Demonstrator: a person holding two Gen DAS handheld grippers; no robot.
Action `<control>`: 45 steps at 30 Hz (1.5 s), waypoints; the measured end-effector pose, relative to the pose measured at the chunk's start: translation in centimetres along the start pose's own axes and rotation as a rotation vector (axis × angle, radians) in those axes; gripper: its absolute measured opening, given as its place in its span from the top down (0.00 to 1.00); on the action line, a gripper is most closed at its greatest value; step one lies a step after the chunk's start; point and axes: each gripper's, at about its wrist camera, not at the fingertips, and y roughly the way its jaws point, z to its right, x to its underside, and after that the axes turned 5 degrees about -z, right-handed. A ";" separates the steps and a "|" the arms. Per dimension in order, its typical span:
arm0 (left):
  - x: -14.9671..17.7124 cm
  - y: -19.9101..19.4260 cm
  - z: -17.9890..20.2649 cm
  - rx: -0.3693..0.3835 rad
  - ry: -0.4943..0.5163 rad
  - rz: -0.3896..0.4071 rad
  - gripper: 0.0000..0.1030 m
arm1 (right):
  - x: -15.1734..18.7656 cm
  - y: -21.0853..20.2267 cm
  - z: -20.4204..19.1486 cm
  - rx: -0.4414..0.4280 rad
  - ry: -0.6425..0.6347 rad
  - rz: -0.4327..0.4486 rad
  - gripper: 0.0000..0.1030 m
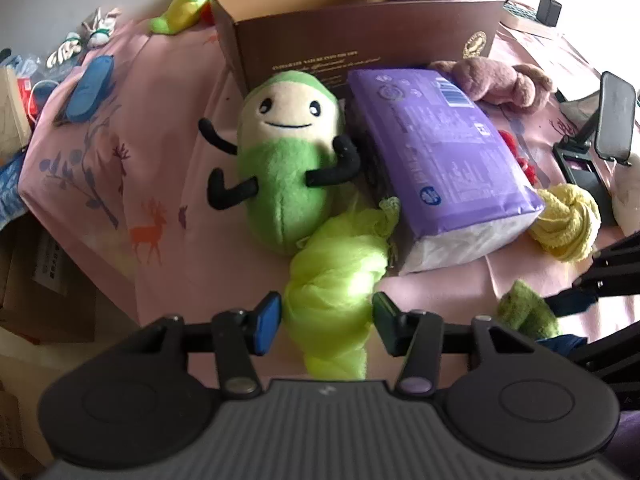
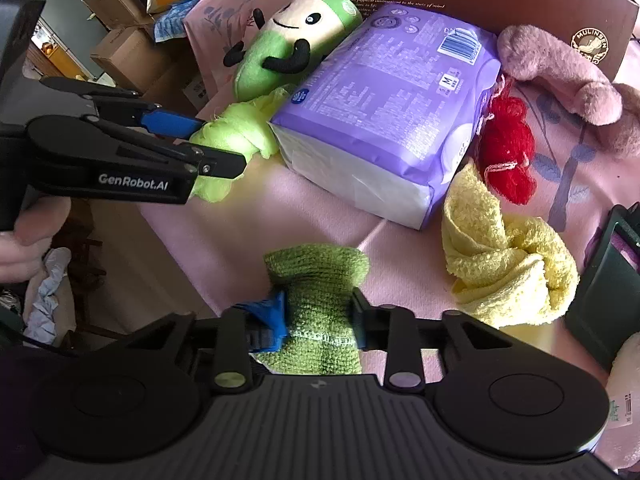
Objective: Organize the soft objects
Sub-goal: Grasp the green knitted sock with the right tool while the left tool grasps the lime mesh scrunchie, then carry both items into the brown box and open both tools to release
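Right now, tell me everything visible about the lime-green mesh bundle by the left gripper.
The lime-green mesh bundle is a sheer, net-like fabric, twisted and bunched into a long lump with a frayed knotted end. It lies on the pink sheet, its far end tucked between the green plush toy and the purple pack, touching both. The left gripper straddles its near part, one finger on each side; whether the pads are pressing it is unclear.

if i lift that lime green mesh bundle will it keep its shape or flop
Likely flop: the lime green mesh bundle is thin gauzy netting, twisted and knotted, sagging across the pink cloth. Probably very light. Its loose tail may drag against the green plush it touches.
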 end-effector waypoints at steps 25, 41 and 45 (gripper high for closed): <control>-3.2 -8.6 -0.4 0.108 0.020 0.212 0.57 | -2.6 -10.6 4.4 -0.042 0.135 0.220 0.98; -14.8 -7.7 -1.3 0.091 0.005 0.371 0.57 | -13.0 -15.8 9.4 0.079 0.306 0.511 0.98; -17.4 -6.7 -1.5 0.079 -0.040 0.390 0.56 | -15.7 -14.8 11.1 0.102 0.363 0.542 0.97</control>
